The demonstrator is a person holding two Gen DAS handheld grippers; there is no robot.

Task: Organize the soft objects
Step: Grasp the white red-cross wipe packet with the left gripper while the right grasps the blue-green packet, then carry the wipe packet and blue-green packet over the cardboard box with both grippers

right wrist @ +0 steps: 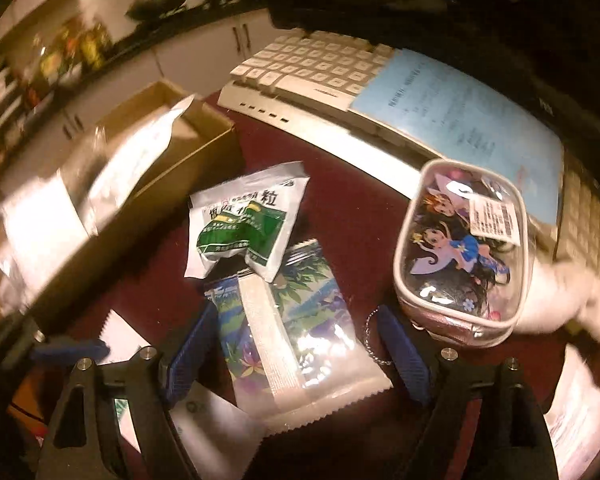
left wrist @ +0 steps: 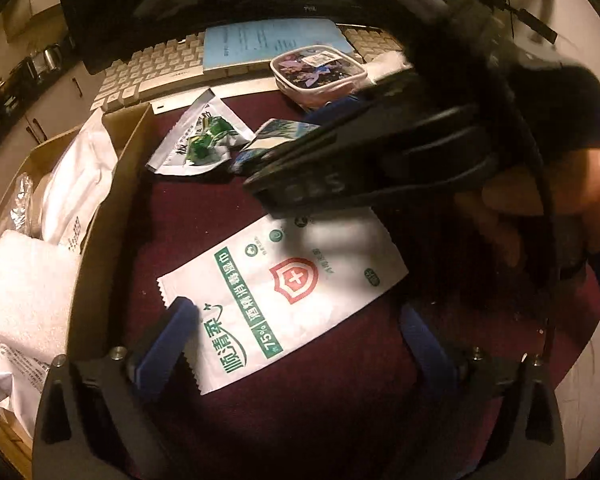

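Two packets matter here, one per gripper. The right gripper has its jaws apart, straddling the near end of the floral packet, which lies flat on the dark red mat. The packet's long axis runs away from the jaws, roughly along the fingers, so a close would pinch it across the width. Its far end sits under a green sachet, touching it.

The left gripper is also spread, over the white wipes packet. That packet lies slanted, long axis crossing the jaw line on a diagonal; the left fingertip overlaps its serrated near corner.

The cardboard box, already holding white soft packs, stands just left of both packets, nearer the left gripper. The cartoon pouch sits right of the floral packet, apart from it.
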